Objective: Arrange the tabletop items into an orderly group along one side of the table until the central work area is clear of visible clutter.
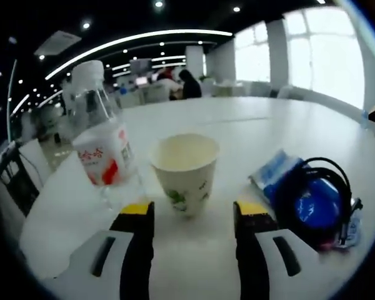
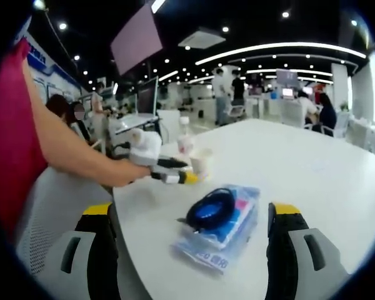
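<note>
Gathering step in hand, judging by the left tool (image 1: pixel 192 214), spread open and empty, lined up on the paper cup (image 1: pixel 184 172) just ahead between its jaws, with the water bottle (image 1: pixel 100 137) just beside the cup to the left and the blue packet (image 1: pixel 281 175) with the coiled black cable (image 1: pixel 328 187) off to the right. Next move likely: ease forward, clamp on the cup and carry it to the counter (image 1: pixel 269 125) edge without tipping. Further right, the right tool (image 2: pixel 192 231) also spread wide and empty, jaws straddling packet and cable just ahead.
</note>
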{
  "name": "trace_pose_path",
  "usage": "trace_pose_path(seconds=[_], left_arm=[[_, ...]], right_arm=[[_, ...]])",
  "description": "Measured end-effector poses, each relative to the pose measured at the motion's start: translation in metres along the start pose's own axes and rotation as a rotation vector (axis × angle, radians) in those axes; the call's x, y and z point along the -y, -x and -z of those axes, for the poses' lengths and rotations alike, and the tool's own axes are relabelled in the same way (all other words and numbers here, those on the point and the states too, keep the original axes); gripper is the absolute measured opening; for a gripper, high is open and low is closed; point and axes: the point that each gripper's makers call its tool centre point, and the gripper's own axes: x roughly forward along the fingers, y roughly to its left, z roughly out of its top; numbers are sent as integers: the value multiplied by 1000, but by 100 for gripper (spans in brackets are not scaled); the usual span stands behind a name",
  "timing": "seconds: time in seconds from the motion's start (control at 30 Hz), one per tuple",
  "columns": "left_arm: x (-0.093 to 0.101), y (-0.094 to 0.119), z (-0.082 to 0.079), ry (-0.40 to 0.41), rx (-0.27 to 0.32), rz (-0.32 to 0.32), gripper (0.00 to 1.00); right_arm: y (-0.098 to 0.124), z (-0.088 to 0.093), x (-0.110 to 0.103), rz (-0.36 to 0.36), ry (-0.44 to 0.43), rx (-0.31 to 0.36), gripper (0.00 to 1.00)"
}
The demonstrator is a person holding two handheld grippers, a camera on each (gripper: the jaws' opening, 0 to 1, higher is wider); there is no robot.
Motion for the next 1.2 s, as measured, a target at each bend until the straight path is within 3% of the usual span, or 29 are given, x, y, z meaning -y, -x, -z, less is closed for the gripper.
trace_pose_path(seconds=[0.33, 0.67, 0.83, 1.2], left_arm=[[26, 29, -16, -54, 3, 106, 45], [71, 61, -56, -145, 112, 280, 37], [89, 64, -76, -205, 152, 362, 37], [97, 46, -96, -315, 154, 456, 35]], right_arm=[[6, -7, -6, 10, 13, 20, 99], [18, -12, -14, 32, 34, 21, 99], [22, -16, -18, 47, 44, 18, 99], [35, -14, -18, 113, 48, -4, 99]])
